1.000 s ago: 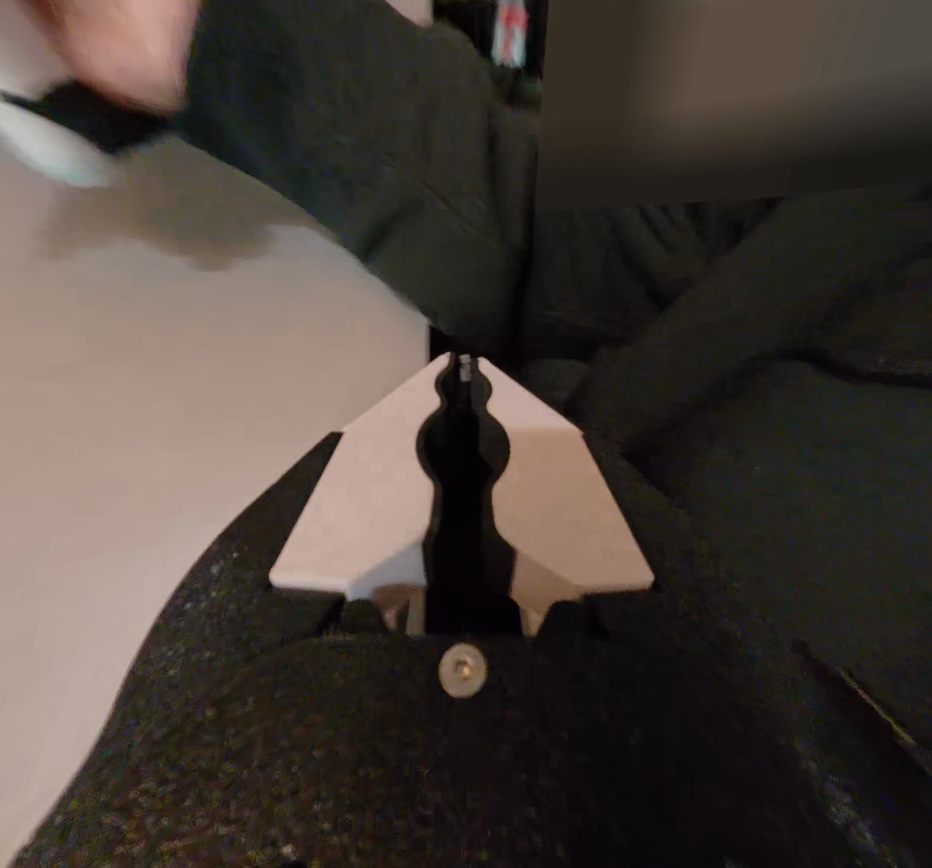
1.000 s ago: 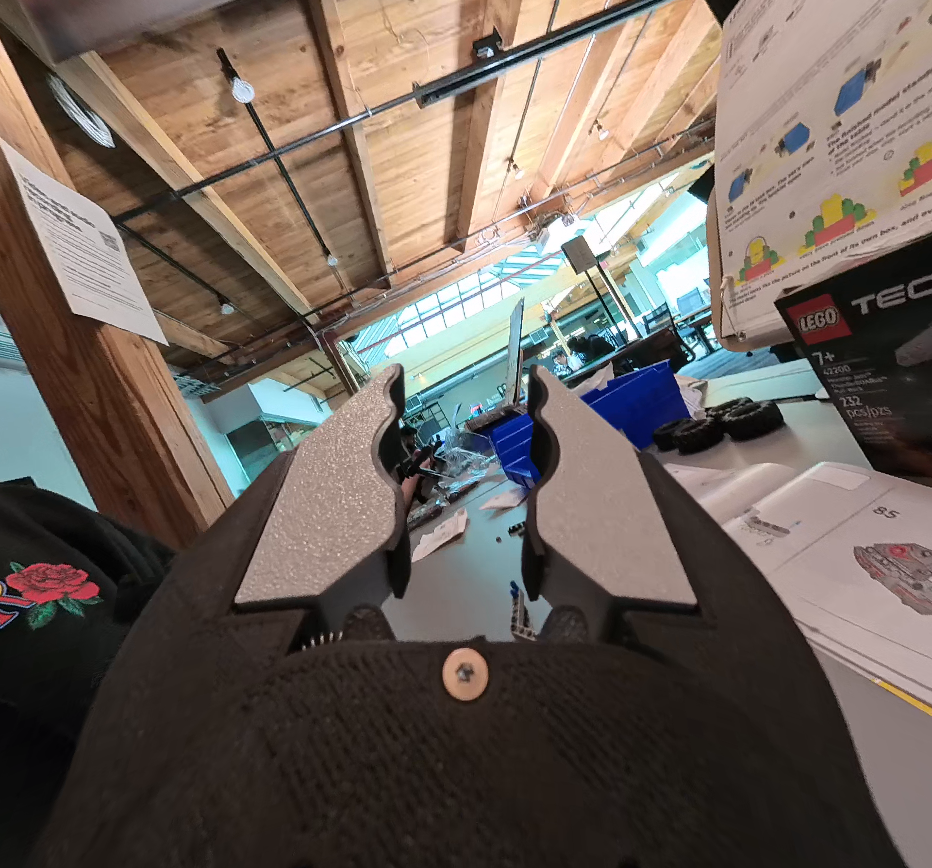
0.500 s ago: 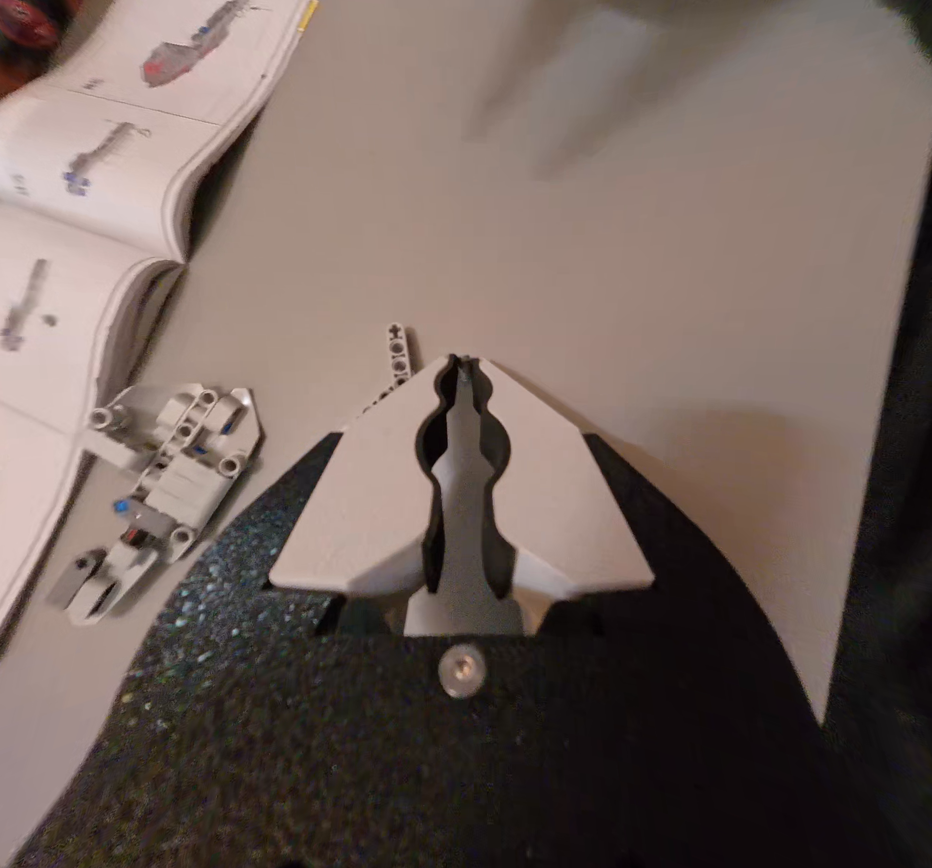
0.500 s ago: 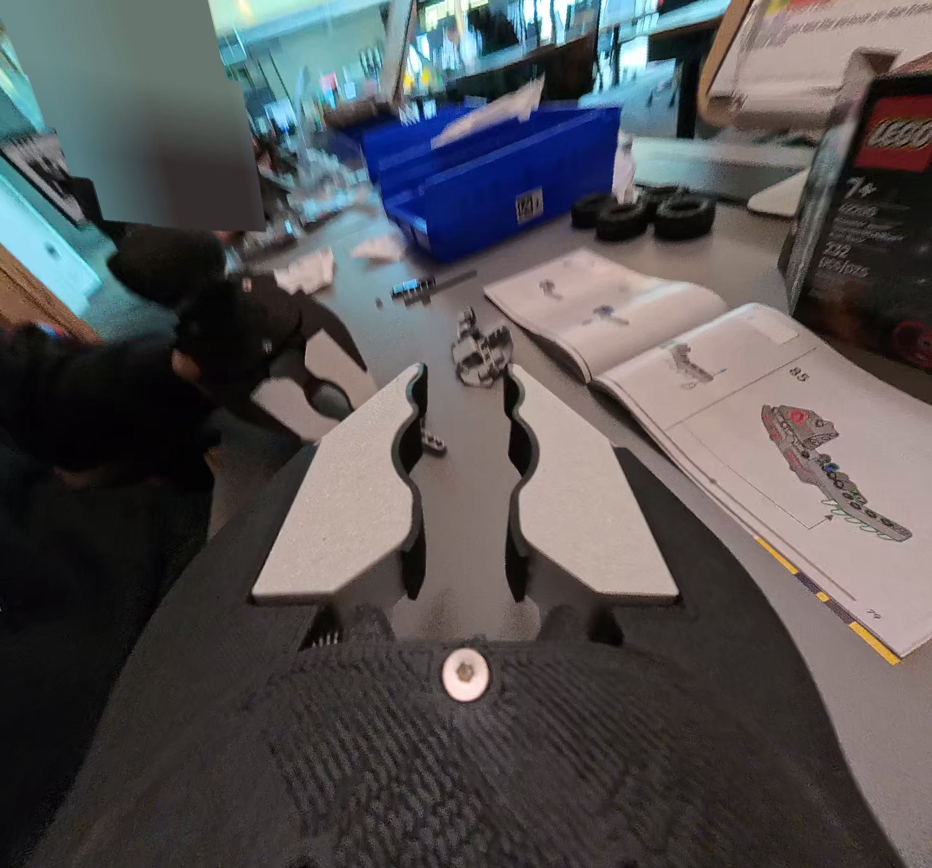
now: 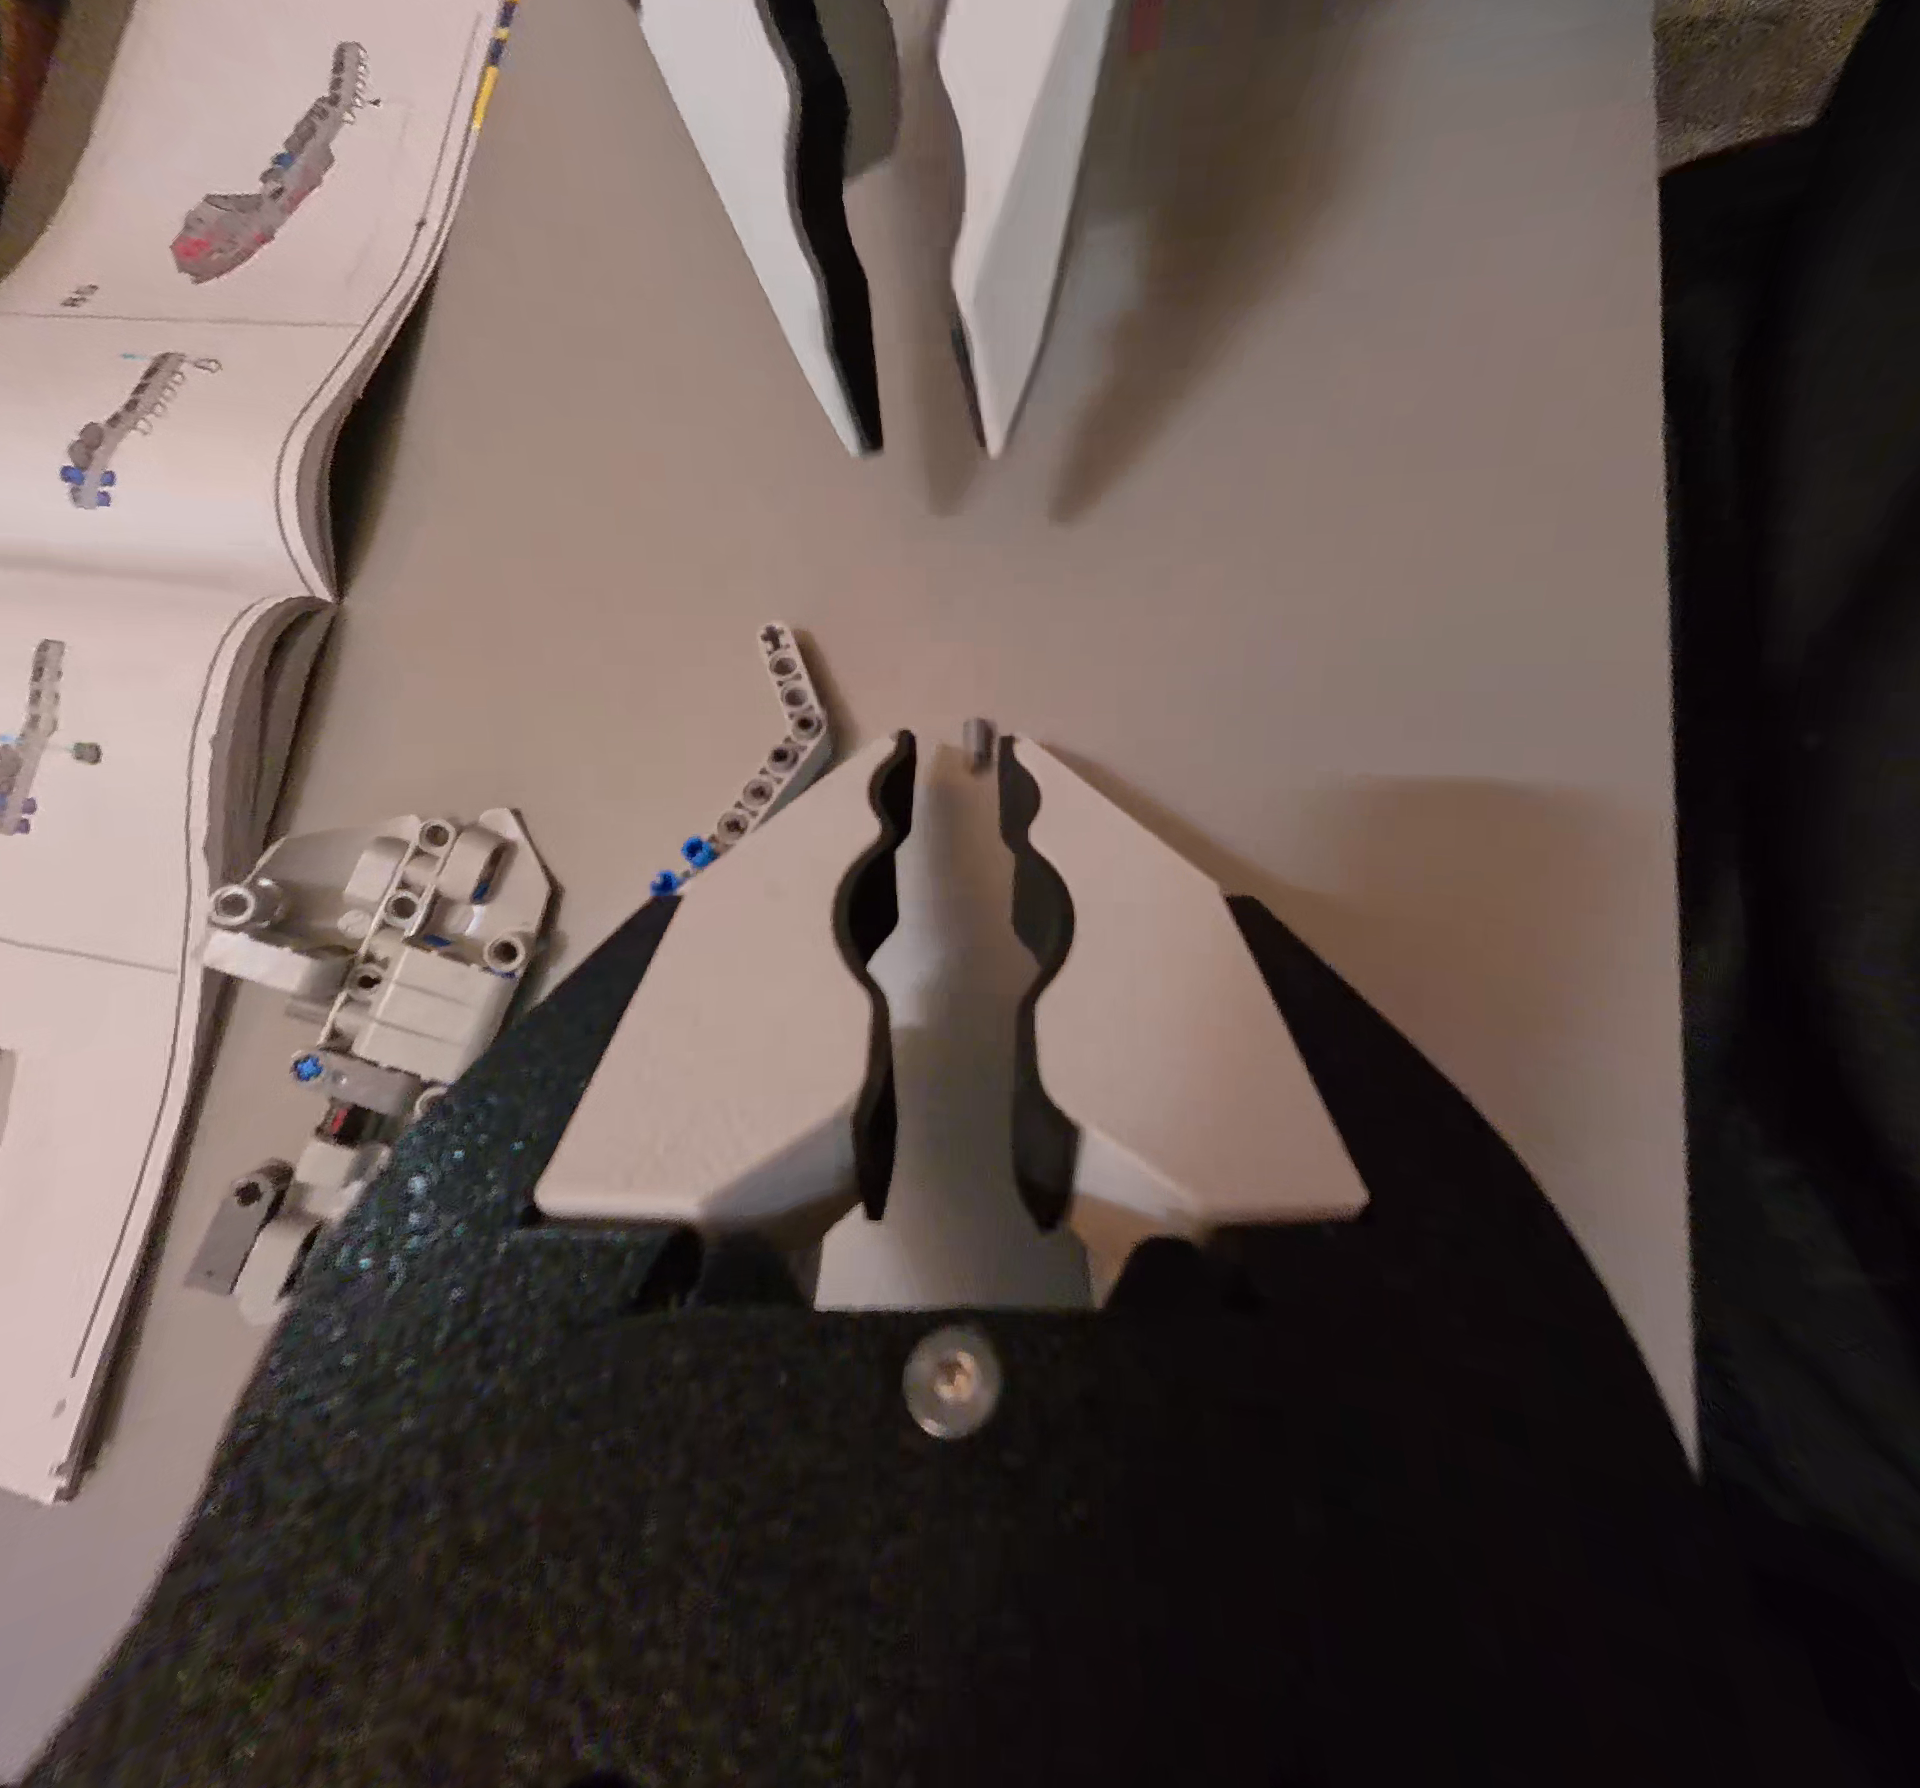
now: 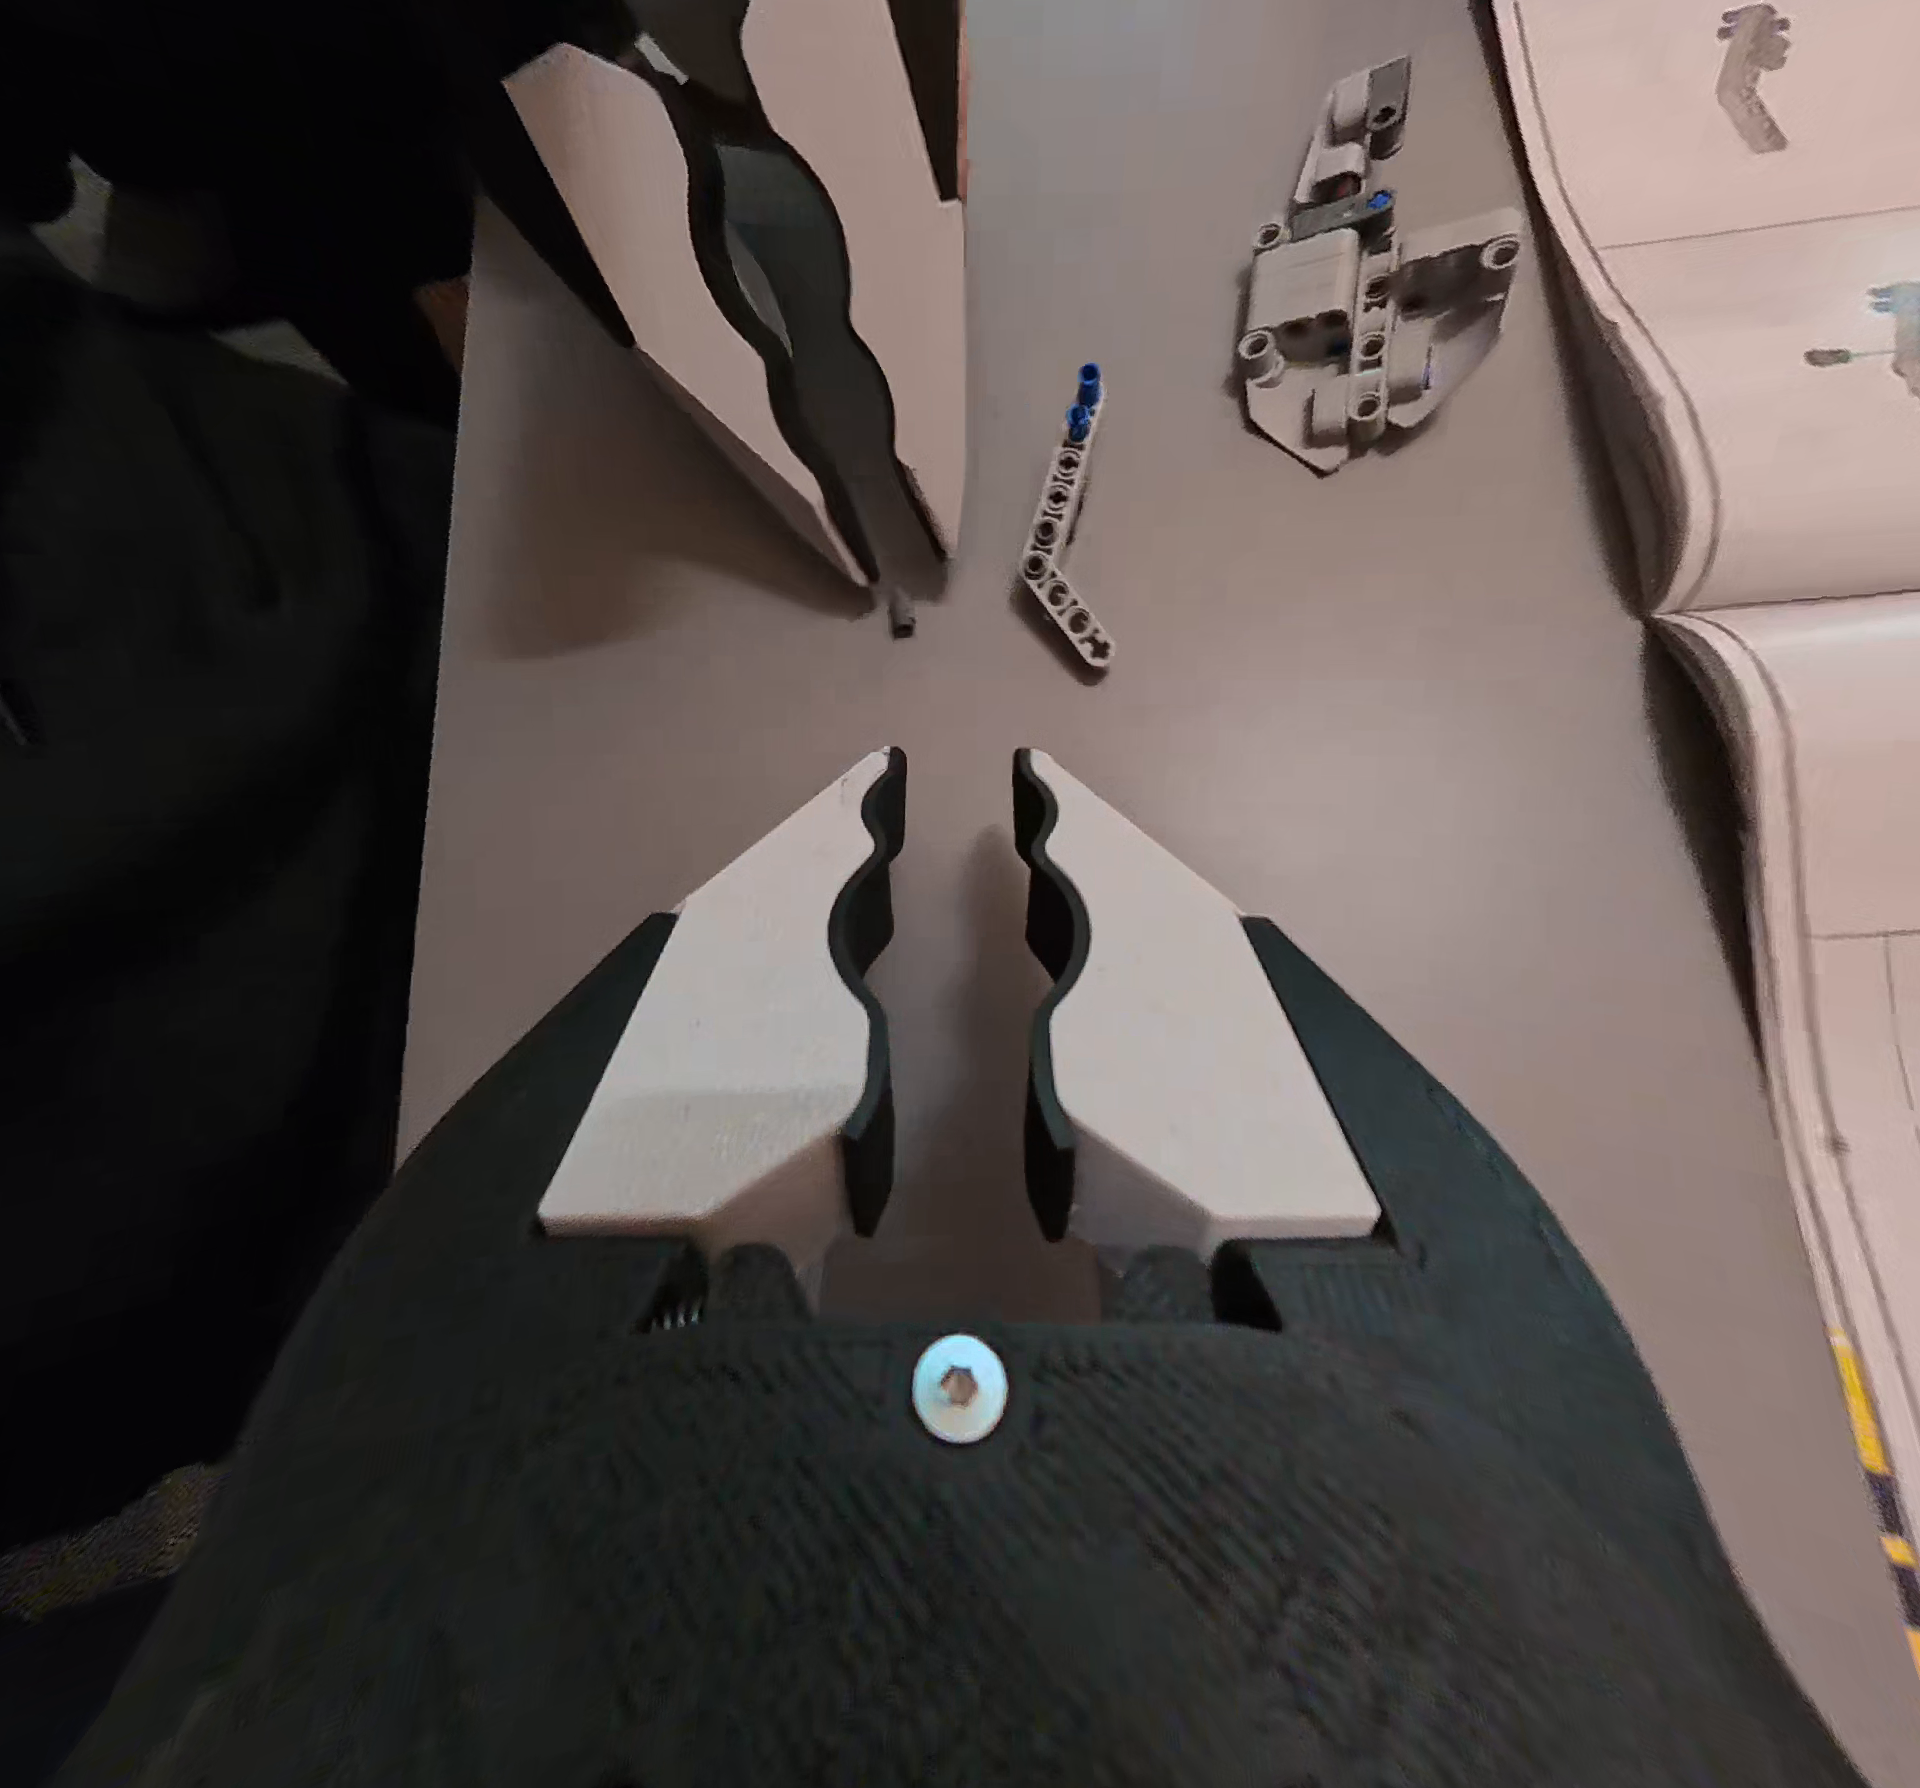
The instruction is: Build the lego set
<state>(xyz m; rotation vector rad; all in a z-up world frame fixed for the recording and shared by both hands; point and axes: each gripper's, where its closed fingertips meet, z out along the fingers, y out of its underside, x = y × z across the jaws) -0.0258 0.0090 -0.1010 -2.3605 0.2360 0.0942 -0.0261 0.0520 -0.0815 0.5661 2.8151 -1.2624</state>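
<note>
Grey pin [image 5: 977, 739] now released at parted left hand-held gripper [image 5: 954, 751], right hand-held gripper [image 6: 958, 764] open, empty.

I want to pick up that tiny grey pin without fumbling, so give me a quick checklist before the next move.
1. Left gripper open: ok.
2. Small grey pin between its fingertips: ok.
3. Pin lying free on the table, apart from the bent grey beam: ok.
4. Right gripper open, empty, clear of the pin: ok.
5. Fingertips low enough to grip: cannot tell.
</note>
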